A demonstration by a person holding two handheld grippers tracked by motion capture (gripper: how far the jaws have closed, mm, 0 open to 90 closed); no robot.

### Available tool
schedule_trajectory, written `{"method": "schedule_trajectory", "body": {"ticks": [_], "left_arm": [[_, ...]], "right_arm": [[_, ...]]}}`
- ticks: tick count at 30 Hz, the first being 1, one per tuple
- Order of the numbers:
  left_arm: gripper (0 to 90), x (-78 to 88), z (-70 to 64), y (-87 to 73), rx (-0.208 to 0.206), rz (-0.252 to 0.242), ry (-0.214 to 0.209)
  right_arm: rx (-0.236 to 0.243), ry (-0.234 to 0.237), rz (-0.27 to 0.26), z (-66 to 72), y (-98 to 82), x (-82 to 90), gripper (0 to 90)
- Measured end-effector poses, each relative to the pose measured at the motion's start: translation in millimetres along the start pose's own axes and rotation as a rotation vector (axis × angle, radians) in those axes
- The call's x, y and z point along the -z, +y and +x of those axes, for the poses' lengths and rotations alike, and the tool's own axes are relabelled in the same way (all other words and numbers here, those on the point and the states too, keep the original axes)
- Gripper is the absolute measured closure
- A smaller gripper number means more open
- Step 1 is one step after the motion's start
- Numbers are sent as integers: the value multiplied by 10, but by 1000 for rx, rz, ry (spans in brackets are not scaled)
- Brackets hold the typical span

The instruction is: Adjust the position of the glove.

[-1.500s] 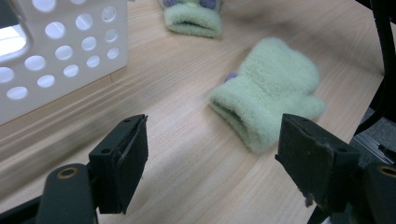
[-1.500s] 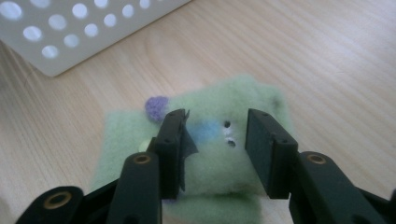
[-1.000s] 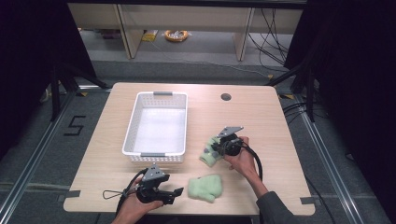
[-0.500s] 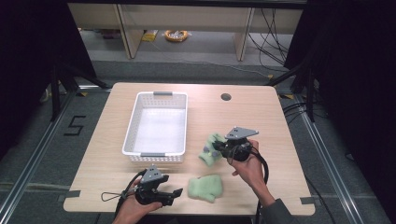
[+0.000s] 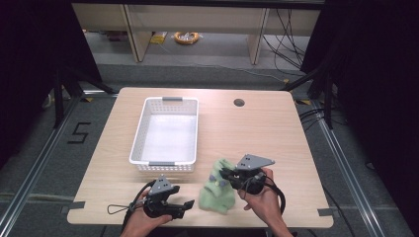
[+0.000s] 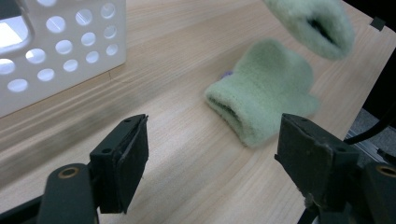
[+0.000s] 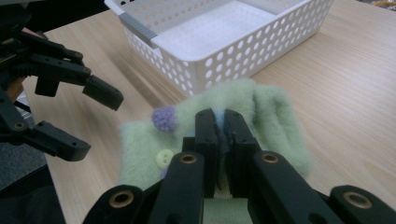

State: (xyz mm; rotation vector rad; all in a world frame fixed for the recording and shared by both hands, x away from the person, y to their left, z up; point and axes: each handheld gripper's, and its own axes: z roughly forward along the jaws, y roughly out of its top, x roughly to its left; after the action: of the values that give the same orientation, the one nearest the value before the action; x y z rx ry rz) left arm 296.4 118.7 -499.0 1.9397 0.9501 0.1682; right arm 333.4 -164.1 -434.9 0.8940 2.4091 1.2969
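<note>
My right gripper (image 5: 223,174) is shut on a fuzzy pale green mitten (image 5: 216,167) and holds it off the table. In the right gripper view the jaws (image 7: 222,116) pinch the mitten (image 7: 275,116), which bears a purple pompom and a pale button. A second green mitten (image 5: 217,201) lies flat on the wooden table (image 5: 276,133) just below the held one. My left gripper (image 5: 186,208) rests near the front edge, open, with nothing between its jaws. Its own view has the lying mitten (image 6: 264,95) ahead of the gripper (image 6: 215,130), and the held mitten (image 6: 313,18) hanging above.
A white perforated basket (image 5: 141,133) stands empty left of centre; its wall (image 6: 60,46) is close to my left gripper. The basket (image 7: 261,42) lies beyond the held mitten. A round cable hole (image 5: 239,102) sits far right. My left gripper (image 7: 95,123) appears at the left of the right gripper view.
My right gripper has carried the held mitten toward the near edge and lifted it, so it now hangs over the lying mitten. The left gripper has stayed put.
</note>
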Motion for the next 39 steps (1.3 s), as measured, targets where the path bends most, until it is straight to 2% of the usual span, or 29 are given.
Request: {"method": "schedule_trajectory", "body": {"ticks": [2, 3, 4, 5, 7, 9, 10, 11, 13, 15, 17, 18, 20, 21, 22, 23, 25, 27, 28, 30, 31, 32, 33, 34, 35, 36, 39], "left_arm": [[245, 1, -5, 6, -4, -6, -9], [246, 14, -6, 14, -8, 8, -17], [247, 13, -28, 11, -7, -3, -12], [253, 14, -31, 11, -11, -3, -23], [260, 4, -62, 19, -13, -24, -35], [281, 14, -89, 39, -24, -22, -56], [286, 17, -101, 47, -30, -23, -60], [289, 21, -111, 50, -36, -25, -69], [316, 14, -137, 59, -40, -29, -82], [342, 9, -157, 73, -46, -26, -89], [359, -9, -192, 83, -55, -33, -107], [379, -14, -199, 88, -67, -32, -111], [409, -22, -224, 107, -86, -31, -113], [451, -24, -237, 109, -85, -37, -107], [479, -36, -247, 111, -78, -46, -125], [544, -38, -229, 120, -111, -43, -139], [630, -37, -216, 127, -113, -41, -144], [750, -41, -189, 143, -106, -56, -169], [780, -31, -168, 152, -115, -51, -166], [852, -34, -145, 178, -116, -66, -172], [877, -37, -132, 187, -112, -63, -182], [890, -46, -125, 198, -109, -67, -171], [892, -60, -111, 204, -107, -68, -179], [892, -64, -100, 210, -110, -60, -170], [892, -78, -81, 209, -97, -64, -190], [883, -79, -73, 205, -85, -59, -187], [786, -74, -78, 188, -56, -50, -199]], "right_arm": [[9, 8, 0, 53, -10, 7, 857], [5, 1, 0, 80, -20, 8, 856], [-15, 13, 11, 110, -26, 16, 856], [2, 14, -1, 121, -39, 9, 856], [4, 19, 3, 144, -58, 6, 856], [-15, 33, 15, 166, -78, 2, 855], [-2, 28, 14, 165, -84, -1, 855], [-14, 15, 12, 181, -96, 1, 855], [-15, 19, 21, 191, -110, -3, 854], [5, 20, 16, 186, -120, -6, 853], [-10, 18, 19, 209, -133, -6, 853], [2, 25, 16, 215, -135, -8, 853], [-7, 24, 20, 233, -144, -5, 852], [2, 27, 18, 238, -147, -7, 852], [-2, 34, 18, 248, -149, -13, 852], [-5, 43, 19, 258, -151, -12, 852], [-4, 45, 19, 269, -152, -1, 851], [-2, 41, 14, 267, -158, 10, 850], [-18, 32, 18, 272, -161, 22, 850], [-19, 28, 13, 270, -173, 31, 850], [-36, 39, 20, 278, -185, 31, 850], [-35, 43, 16, 276, -190, 29, 850], [-37, 56, 14, 276, -197, 22, 850], [-50, 46, 9, 286, -206, 26, 851], [-52, 42, 19, 293, -209, 32, 851], [-57, 42, 18, 299, -213, 34, 852], [-53, 45, 9, 278, -221, 28, 852]]}}
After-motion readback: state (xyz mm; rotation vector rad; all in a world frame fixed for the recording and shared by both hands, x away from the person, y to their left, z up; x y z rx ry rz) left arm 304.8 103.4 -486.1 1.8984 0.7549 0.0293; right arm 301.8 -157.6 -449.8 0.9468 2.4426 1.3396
